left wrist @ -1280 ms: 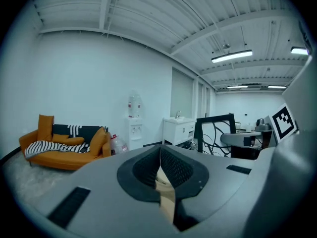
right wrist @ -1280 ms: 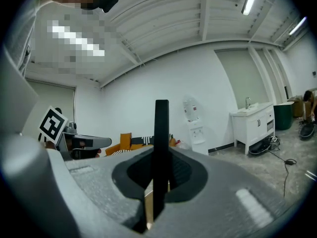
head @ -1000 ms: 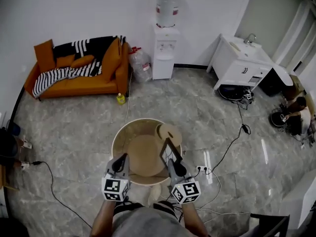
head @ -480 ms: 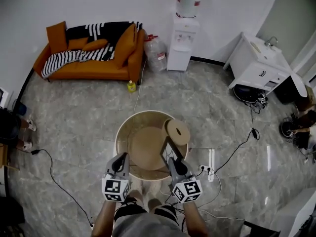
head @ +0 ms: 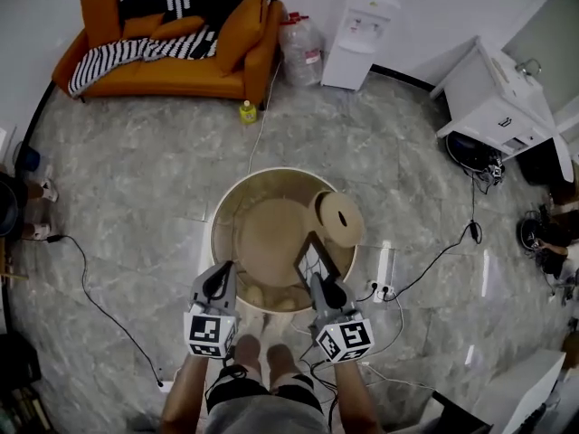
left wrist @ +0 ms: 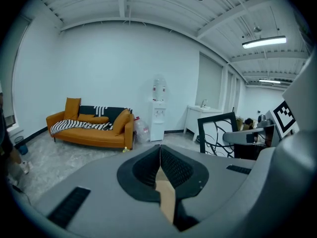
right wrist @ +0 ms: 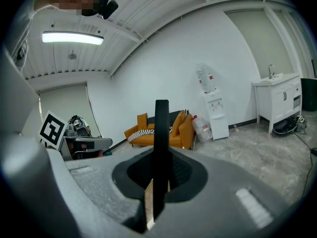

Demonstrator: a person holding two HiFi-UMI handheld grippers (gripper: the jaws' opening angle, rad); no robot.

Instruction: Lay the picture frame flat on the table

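- Right gripper (head: 322, 287): jaws pinch the picture frame (head: 314, 259) by its near lower edge. In the right gripper view the frame shows edge-on as a black bar (right wrist: 161, 143) standing up between the pads.
- Picture frame: black border with a swirl pattern on the glass, seen from the left gripper view (left wrist: 217, 135). It is held upright, slightly tilted, over the near right part of the round table (head: 223, 215). Contact with the table top cannot be told.
- Left gripper (head: 222, 281): jaws pressed together with nothing between them (left wrist: 159, 150). It hovers at the table's near left rim, well apart from the frame.
- On the table: a large round tan mat (head: 267, 242) in the middle, and a small round wooden disc (head: 341, 217) at the right rim, just beyond the frame.
- On the floor: a power strip (head: 384, 289) with cables just right of the table.
- Far side of the room: an orange sofa (head: 172, 70) with a striped blanket (head: 118, 54), a small yellow bottle (head: 247, 111), a water jug (head: 303, 48), a water dispenser (head: 365, 30) and a white sink cabinet (head: 493, 102).
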